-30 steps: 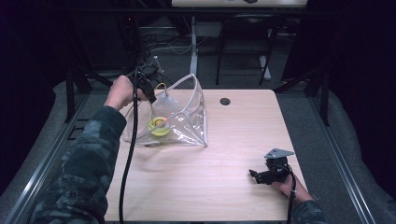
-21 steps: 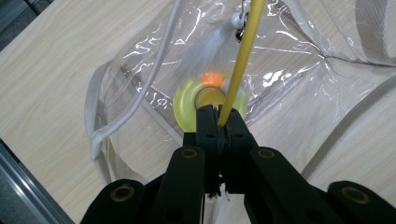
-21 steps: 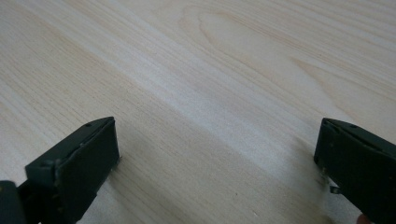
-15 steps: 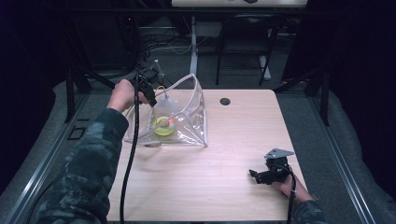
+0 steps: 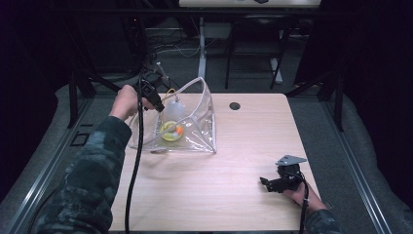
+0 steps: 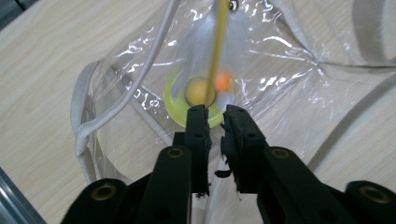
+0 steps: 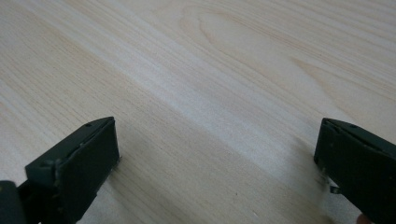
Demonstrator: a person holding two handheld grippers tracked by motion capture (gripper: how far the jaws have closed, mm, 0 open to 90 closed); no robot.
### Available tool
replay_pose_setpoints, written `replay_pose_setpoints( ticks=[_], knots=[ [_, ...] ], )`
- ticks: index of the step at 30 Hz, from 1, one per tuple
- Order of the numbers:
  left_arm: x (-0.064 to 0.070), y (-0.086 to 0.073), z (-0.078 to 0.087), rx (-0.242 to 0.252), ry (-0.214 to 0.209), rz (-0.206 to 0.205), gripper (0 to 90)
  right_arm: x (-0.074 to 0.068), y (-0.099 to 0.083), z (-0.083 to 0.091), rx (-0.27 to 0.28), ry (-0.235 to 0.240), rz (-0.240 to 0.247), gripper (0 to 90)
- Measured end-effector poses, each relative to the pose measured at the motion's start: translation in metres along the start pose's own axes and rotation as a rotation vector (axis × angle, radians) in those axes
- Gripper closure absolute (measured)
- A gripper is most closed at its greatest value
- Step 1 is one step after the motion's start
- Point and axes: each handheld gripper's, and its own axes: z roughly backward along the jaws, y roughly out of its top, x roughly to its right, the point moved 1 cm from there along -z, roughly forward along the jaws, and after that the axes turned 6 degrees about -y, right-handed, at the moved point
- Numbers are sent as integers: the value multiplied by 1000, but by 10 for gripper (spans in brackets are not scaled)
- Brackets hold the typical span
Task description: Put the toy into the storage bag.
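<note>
Clear plastic bag [image 5: 195, 122] edge is pinched by the raised left gripper [image 6: 215, 122]; right gripper [image 7: 215, 154] rests wide open, empty, on the table [image 5: 219, 195].

The left gripper [image 6: 215, 126] points down over a clear plastic bag [image 6: 261, 79] with white trim, lying on a light wooden table [image 6: 42, 60]. Its black jaws stand nearly together, a thin slit between them. Beyond their tips, inside the bag, sit a yellow-green disc [image 6: 180, 100], a small orange ball [image 6: 223, 81] and a yellow strand [image 6: 217, 42].
</note>
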Motion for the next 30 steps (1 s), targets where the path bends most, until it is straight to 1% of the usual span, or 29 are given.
replay_pose_setpoints(
  ticks=[1, 2, 3, 4, 5, 6, 7, 8, 9, 10, 11, 12, 14, 15, 17, 18, 19, 20, 21, 22, 23, 24, 25, 26, 30],
  knots=[
    [3, -2, 5, 26, 1, -4, 747, 0, 0, 0, 0, 0, 1, 0],
    [3, -2, 5, 26, 1, -4, 726, 0, 0, 0, 0, 0, 1, 0],
    [5, -4, 10, 44, 6, -11, 701, 0, 0, 0, 0, 0, 1, 0],
    [5, -4, 10, 44, 6, -11, 668, 0, 0, 0, 0, 0, 1, 0],
    [7, -7, 15, 58, 24, -5, 590, 0, 0, 0, 0, 0, 1, 0],
    [7, -7, 15, 58, 24, -5, 549, 0, 0, 0, 0, 0, 1, 0],
    [9, -10, 19, 65, 35, -1, 485, 0, 0, 0, 0, 0, 1, 0],
    [9, -10, 19, 65, 35, -1, 434, 0, 0, 0, 0, 0, 1, 0],
    [11, -15, 25, 88, 47, 4, 384, 0, 0, 0, -1, 0, 1, 0],
    [11, -15, 25, 88, 47, 4, 354, 0, 0, 0, 0, 0, 1, 0],
    [13, -20, 31, 109, 50, 6, 314, 0, 0, 0, 0, 1, 0, 0],
    [14, -22, 34, 115, 50, 5, 284, 0, 0, 0, 0, 1, 0, 0],
    [15, -25, 36, 118, 54, 1, 221, 0, 0, 0, -1, 0, 1, 0],
    [16, -29, 39, 123, 59, -1, 221, 0, 0, 0, 0, 0, 1, 0],
    [16, -36, 42, 130, 59, 0, 151, 0, 0, 0, 0, 1, 1, 0],
    [16, -39, 44, 134, 61, 1, 151, 0, 0, 0, 0, 1, 1, 0],
    [15, -47, 47, 140, 63, 4, 134, 0, 0, 0, -1, 0, 1, 0],
    [15, -47, 47, 140, 63, 4, 119, 0, 0, 0, -1, 0, 1, 0],
    [13, -53, 49, 147, 54, 27, 94, 0, 0, 0, 0, 0, 1, 0],
    [13, -53, 49, 147, 54, 27, 81, 0, 0, 0, 0, 0, 1, 0],
    [11, -62, 54, 158, 77, 35, 75, 0, 0, 0, 0, 0, 1, 0],
    [11, -62, 54, 158, 77, 35, 72, 0, 0, 0, 0, 0, 1, 0],
    [9, -71, 56, 164, 83, 46, 62, 0, 0, 0, 0, -1, 0, 0],
    [9, -71, 56, 164, 83, 46, 56, 0, 0, 0, 0, -1, 0, 0],
    [4, -92, 60, 179, 90, 74, 27, 0, 0, 0, 0, -1, 0, 0]
  ],
)
